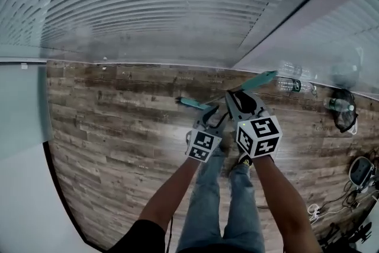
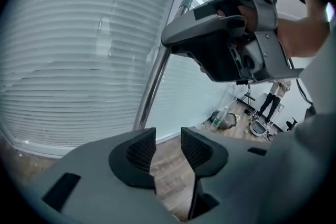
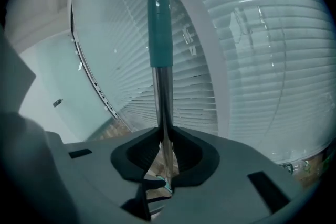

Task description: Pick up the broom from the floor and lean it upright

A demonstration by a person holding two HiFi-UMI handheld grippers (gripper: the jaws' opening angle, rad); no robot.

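while right gripper (image 3: 164,153) clamps broom (image 3: 159,34), left gripper (image 2: 168,150) gapes

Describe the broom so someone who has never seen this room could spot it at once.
Find the white blinds along the far edge of the wooden floor. In front of it the right gripper has its jaws shut on a thin silver pole, the broom. Its teal grip at the pole's end sets it apart from the dark bag and clear bottles to the right.
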